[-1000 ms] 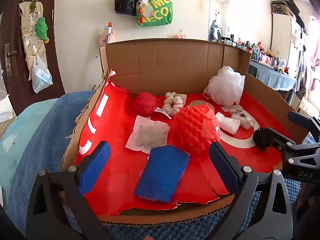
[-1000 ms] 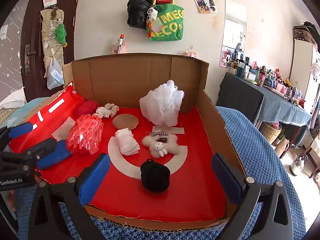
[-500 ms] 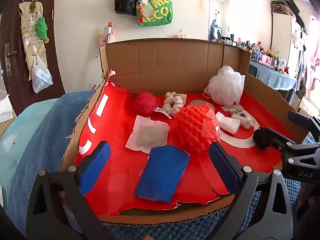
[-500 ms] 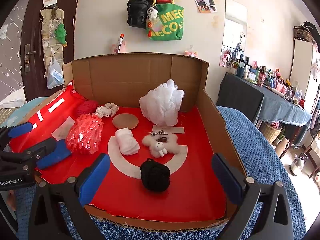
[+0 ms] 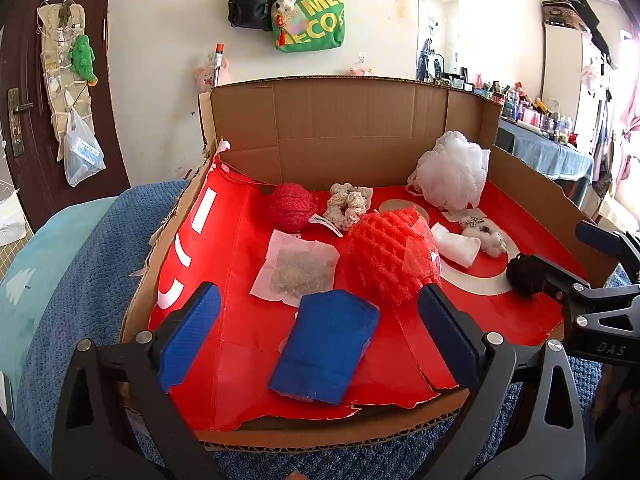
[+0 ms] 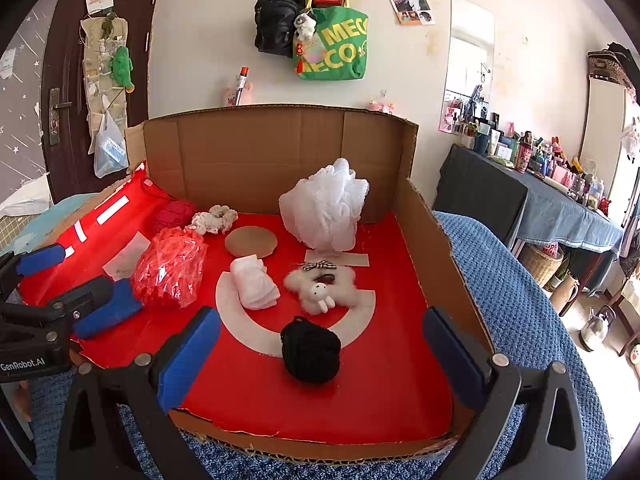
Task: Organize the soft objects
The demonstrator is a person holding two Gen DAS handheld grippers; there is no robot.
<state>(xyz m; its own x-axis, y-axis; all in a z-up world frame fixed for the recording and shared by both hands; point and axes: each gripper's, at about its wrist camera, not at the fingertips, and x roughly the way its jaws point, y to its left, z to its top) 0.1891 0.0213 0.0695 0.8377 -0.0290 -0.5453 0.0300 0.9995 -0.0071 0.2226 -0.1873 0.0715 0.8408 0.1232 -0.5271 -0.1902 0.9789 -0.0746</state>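
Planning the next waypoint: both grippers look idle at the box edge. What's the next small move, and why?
Probably ease the left gripper forward and down onto the blue cloth. Both grippers are open and hold nothing, and the cloth lies flat between the left fingers, nearest the front edge of the cardboard box. The right gripper could equally go for the black yarn ball.

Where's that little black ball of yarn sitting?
The black yarn ball lies in the cardboard box, near its front edge in the right wrist view, just in front of the fluffy white bunny toy.
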